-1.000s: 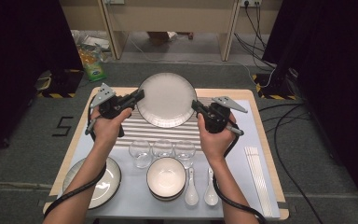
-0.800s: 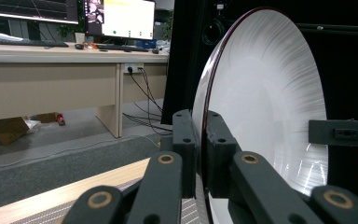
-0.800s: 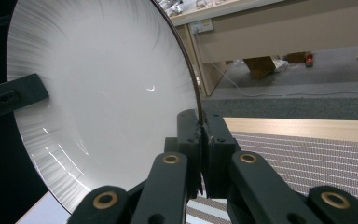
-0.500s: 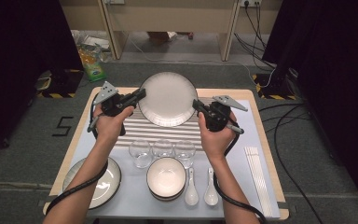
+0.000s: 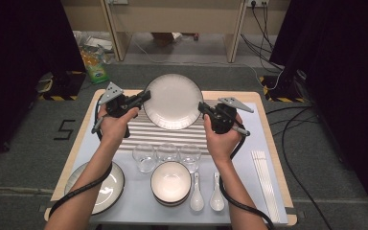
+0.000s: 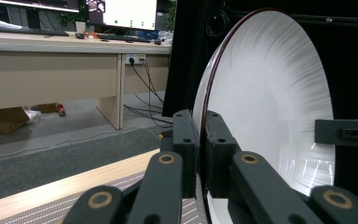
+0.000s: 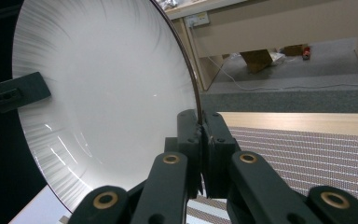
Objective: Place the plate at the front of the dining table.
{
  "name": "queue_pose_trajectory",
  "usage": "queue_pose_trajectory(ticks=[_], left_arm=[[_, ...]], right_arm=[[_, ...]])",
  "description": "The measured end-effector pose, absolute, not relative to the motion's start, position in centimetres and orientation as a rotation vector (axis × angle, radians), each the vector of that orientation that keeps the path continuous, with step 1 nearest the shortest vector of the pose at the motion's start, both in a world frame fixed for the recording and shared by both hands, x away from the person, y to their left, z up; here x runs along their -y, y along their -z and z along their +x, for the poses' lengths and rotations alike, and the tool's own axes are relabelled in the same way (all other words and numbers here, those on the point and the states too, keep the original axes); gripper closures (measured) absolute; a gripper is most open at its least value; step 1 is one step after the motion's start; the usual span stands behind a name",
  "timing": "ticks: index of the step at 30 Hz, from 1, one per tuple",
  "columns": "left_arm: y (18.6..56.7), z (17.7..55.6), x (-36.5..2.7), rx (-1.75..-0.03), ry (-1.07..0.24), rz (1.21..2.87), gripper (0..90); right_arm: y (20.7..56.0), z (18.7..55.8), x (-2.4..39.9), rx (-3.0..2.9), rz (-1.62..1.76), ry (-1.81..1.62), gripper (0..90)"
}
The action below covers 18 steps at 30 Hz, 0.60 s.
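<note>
White plate (image 5: 173,100) tilted, face toward person.

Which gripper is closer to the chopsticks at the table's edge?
Right. The right gripper clamps the big plate's rim on the side toward the chopsticks; the left gripper grips the opposite rim, farther from them.

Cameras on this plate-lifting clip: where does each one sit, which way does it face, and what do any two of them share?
High view: above the person's side, looking forward and down on the table; both forearms, left gripper and right gripper show.
Left gripper view: rides the left gripper, looking along its jaws clamped on the large plate.
Right gripper view: rides the right gripper, jaws clamped on the opposite rim.
Shared: all three show the plate; each gripper view shows the other's jaw across it.
</note>
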<state>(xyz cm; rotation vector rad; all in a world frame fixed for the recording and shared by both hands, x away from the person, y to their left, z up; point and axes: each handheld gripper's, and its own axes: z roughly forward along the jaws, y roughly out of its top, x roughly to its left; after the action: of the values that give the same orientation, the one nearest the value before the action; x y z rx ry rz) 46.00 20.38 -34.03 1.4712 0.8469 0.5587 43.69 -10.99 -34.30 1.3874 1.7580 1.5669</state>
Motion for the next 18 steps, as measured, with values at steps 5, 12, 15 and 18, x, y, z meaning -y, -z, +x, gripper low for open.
queue_pose_trajectory(ticks=[5, 12, 15, 18], left_arm=[[34.04, 46.33, -20.34, -0.850, -0.559, 1.478, 84.9], [34.24, 46.71, -20.20, -0.861, -0.552, 1.487, 85.0], [34.34, 46.85, -20.15, -0.864, -0.553, 1.495, 85.1], [34.45, 47.03, -20.12, -0.871, -0.546, 1.500, 85.1]], right_arm=[[34.35, 43.85, 11.00, -1.761, 1.406, -1.568, 87.3], [34.57, 44.23, 11.13, -1.766, 1.404, -1.552, 87.3], [34.69, 44.35, 11.16, -1.765, 1.413, -1.550, 87.3], [34.82, 44.47, 11.17, -1.765, 1.417, -1.551, 87.3]])
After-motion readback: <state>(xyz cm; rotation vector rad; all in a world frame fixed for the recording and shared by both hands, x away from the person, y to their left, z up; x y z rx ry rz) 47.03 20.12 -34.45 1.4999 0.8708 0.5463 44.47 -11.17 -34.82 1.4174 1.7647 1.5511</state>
